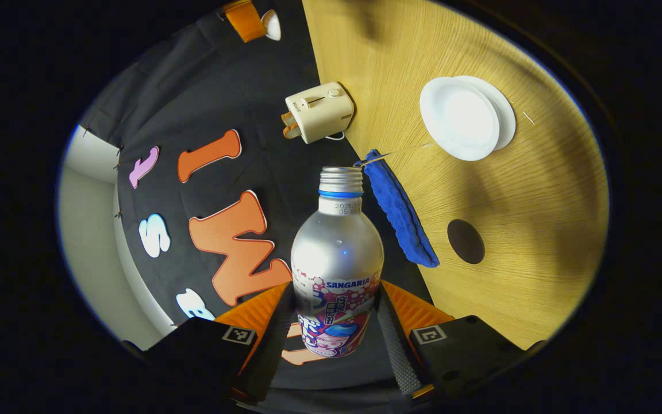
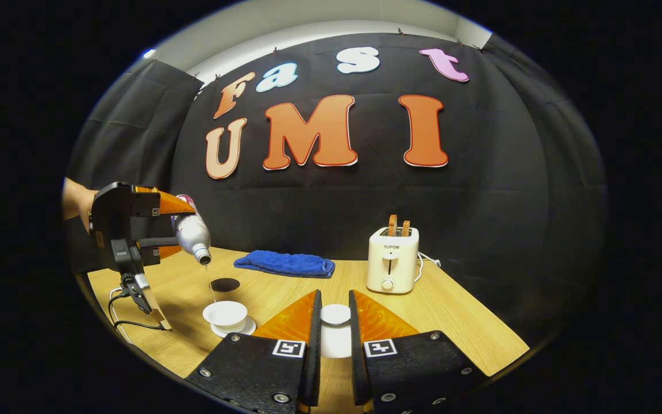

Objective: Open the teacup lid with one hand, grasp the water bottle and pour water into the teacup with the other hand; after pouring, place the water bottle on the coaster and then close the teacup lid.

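Observation:
A silver water bottle (image 1: 337, 259) with a printed label is clamped between the fingers of my left gripper (image 1: 335, 290), uncapped and tipped over. In the right gripper view the left gripper (image 2: 184, 230) holds the bottle (image 2: 193, 233) mouth-down above the open white teacup (image 2: 224, 313) on its saucer, and a thin stream of water falls into the cup. The teacup (image 1: 460, 118) also appears in the left gripper view, beyond the bottle's mouth. My right gripper (image 2: 334, 300) is shut on the white teacup lid (image 2: 335, 315), held to the right of the cup. A dark round coaster (image 2: 224, 284) (image 1: 466, 241) lies behind the cup.
A folded blue cloth (image 2: 285, 263) lies at the back of the wooden table (image 2: 457, 322). A cream toaster (image 2: 391, 259) with two slices stands at the back right. A cable (image 2: 130, 323) trails near the table's left edge, and a hand (image 2: 75, 201) holds the left gripper.

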A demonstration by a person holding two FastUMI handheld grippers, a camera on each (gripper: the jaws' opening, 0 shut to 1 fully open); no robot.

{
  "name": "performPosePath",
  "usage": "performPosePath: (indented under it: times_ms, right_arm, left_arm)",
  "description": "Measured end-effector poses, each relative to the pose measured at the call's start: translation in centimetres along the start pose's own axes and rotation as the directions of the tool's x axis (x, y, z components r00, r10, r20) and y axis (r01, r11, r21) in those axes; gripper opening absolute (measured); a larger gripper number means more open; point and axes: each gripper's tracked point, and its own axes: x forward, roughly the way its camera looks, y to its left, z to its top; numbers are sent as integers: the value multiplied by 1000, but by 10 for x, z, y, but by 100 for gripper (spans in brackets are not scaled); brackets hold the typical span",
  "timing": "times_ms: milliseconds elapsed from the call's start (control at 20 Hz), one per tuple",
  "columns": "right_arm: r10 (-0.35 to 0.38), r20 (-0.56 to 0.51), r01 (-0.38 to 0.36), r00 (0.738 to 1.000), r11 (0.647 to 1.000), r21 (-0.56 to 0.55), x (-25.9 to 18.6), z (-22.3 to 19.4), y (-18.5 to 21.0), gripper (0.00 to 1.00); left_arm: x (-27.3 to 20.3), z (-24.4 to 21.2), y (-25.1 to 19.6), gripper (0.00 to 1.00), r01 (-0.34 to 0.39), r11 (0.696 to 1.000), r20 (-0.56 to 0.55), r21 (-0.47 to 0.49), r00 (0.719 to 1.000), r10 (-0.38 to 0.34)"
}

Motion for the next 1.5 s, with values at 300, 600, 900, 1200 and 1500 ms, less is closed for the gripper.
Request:
performPosePath:
  times_ms: [300, 600, 900, 1200, 1500]
  right_arm:
    - [0, 1, 0, 1000, 1000, 5, 1, -1, 0, 23]
    - [-2, -2, 2, 1000, 1000, 5, -1, -2, 0, 23]
    - [1, -5, -1, 1000, 1000, -2, -2, -2, 3, 23]
    - [0, -6, 0, 1000, 1000, -19, -4, 2, 9, 23]
    - [-2, -37, 1, 999, 999, -48, -2, -4, 21, 23]
  left_arm:
    - [5, 18, -12, 84, 3, 998, 37, 66, 999, -5]
    - [8, 30, -20, 81, -9, 993, 64, 117, 998, 2]
    - [10, 32, -20, 84, -14, 991, 71, 135, 997, 4]
    - [7, 25, -1, 84, -48, 992, 72, 116, 997, 40]
    - [4, 23, 7, 84, -96, 993, 87, 74, 992, 89]
